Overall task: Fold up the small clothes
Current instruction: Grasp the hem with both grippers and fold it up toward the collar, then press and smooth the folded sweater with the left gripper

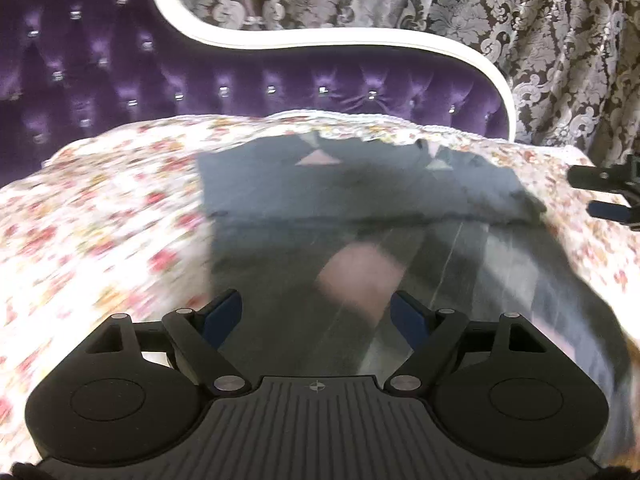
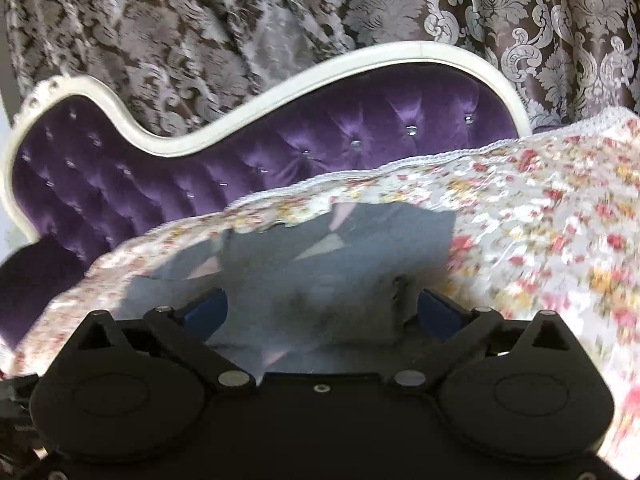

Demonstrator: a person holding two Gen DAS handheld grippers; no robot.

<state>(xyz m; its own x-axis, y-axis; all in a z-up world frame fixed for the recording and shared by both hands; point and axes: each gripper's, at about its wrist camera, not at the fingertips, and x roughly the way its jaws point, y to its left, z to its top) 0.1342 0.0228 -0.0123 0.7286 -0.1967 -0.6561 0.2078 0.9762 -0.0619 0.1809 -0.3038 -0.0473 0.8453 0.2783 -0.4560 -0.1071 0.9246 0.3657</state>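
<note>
Now we see dark grey folded garment (image 1: 360,196) ahead | left gripper (image 1: 316,312) nearer | right gripper (image 2: 324,308) | both gape empty

Soft even light, heavy motion blur, fisheye-bent edges.

The small garment (image 1: 360,200) lies spread on the bed cover (image 1: 100,220). The headboard (image 1: 240,80) stands behind the cover, and the curtain (image 1: 540,40) hangs behind the headboard. The left gripper (image 1: 316,316) is above the garment's near part. The right gripper (image 2: 322,310) is above the garment too, off to the right of the left one
</note>
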